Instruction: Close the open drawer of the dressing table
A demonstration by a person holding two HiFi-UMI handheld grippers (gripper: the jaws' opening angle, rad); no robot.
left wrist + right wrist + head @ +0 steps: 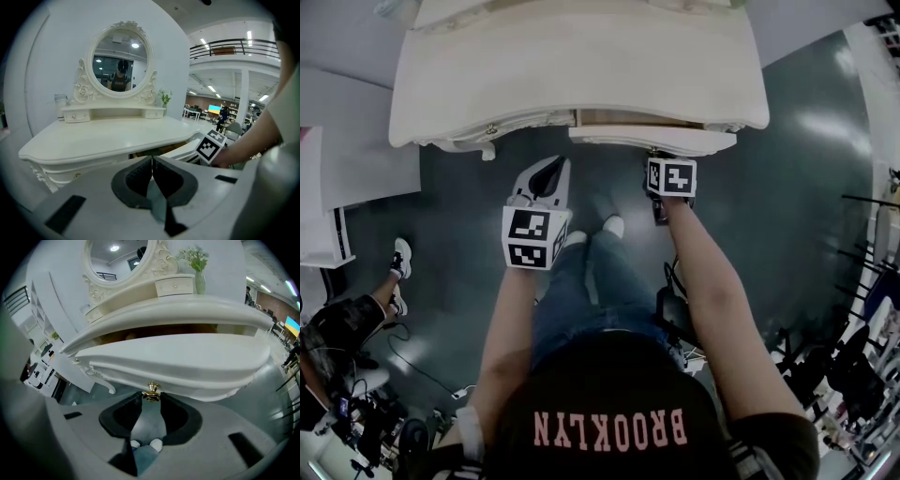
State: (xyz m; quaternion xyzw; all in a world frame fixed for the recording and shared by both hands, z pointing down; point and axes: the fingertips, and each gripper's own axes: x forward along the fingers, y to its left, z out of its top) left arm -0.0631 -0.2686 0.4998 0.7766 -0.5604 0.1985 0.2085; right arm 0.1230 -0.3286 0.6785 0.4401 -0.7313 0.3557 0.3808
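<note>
A person stands at a white dressing table [581,75] whose drawer [652,139] juts partly open from the table front, at 12 o'clock in the head view. The right gripper [151,398] has its jaws drawn narrow onto the drawer's gold knob [151,390], a pad against each side. The left gripper [152,164], at about 9 o'clock of the right one, hangs short of the table front, jaws pressed together on nothing. An oval mirror [121,58] stands at the table's back, with a small vase of greenery [199,268] at its 4 o'clock.
</note>
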